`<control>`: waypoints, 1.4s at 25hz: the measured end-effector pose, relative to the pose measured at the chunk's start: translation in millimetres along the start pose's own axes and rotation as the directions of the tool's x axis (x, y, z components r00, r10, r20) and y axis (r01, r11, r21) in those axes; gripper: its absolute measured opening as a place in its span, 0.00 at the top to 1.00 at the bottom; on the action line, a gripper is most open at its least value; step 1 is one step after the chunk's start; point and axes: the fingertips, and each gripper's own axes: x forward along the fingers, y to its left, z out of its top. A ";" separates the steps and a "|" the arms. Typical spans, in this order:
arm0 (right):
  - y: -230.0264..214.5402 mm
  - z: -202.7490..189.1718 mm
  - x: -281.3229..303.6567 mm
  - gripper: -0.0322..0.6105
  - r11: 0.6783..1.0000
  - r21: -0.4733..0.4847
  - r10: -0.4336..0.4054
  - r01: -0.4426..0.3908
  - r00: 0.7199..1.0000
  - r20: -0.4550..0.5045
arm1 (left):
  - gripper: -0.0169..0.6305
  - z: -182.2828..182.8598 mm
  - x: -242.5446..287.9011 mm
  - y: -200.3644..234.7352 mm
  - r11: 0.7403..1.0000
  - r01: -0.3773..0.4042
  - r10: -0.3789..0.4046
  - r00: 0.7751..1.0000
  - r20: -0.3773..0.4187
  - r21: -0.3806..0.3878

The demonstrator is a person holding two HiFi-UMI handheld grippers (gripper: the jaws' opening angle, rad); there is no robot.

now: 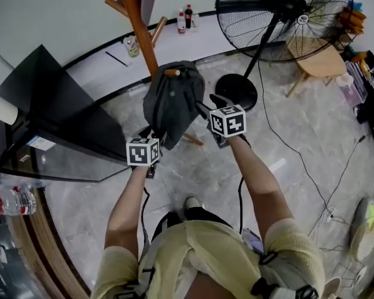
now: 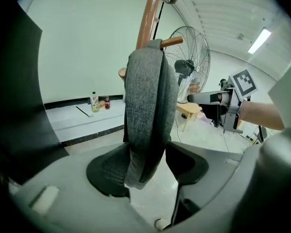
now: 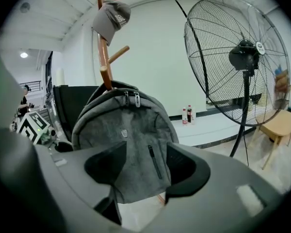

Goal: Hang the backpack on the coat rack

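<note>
Both my left hand-held gripper (image 2: 145,166) and right hand-held gripper (image 3: 144,169) gape wide, gripping nothing, beside the grey backpack (image 1: 173,101) hanging from a coat rack (image 1: 139,23) peg (image 1: 172,72). Soft, slumping fabric (probably light), best grasped near its top.

The grey backpack (image 1: 172,101) in front of you is heathered woven cloth, matt and slightly rough, with small shiny metal zip pulls (image 3: 131,98) at its top. The reddish-brown coat rack (image 1: 140,23) is wood, smooth, with a soft sheen on its pegs. Your left gripper (image 2: 148,166) and right gripper (image 3: 145,166) have matt grey plastic bodies and darker matt jaw pads. Under you, the pale marble-look floor (image 1: 299,161) is polished and glossy. The big black fan (image 1: 283,14) has a thin metal wire grille. The light stool (image 1: 318,64) looks like bare matt wood.
</note>
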 end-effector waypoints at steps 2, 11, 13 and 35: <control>6.9 2.6 -9.6 0.56 1.000 0.013 0.001 -0.001 1.000 0.017 | 0.63 0.9 -8.4 -1.2 1.000 0.006 -0.006 1.000 0.015 0.002; 36.6 12.2 -38.1 0.59 0.999 0.038 -0.023 0.020 0.998 0.064 | 0.73 15.3 -56.9 9.1 1.000 0.022 -0.021 0.993 0.118 -0.013; 44.2 13.3 -41.9 0.60 0.999 0.039 -0.027 0.025 0.997 0.068 | 0.75 22.7 -68.1 12.4 0.999 0.028 -0.025 0.988 0.152 -0.020; 100.2 24.7 -109.3 0.95 0.993 0.086 -0.093 0.075 0.971 0.223 | 0.98 51.1 -152.8 13.4 0.961 0.146 -0.053 0.931 0.362 -0.236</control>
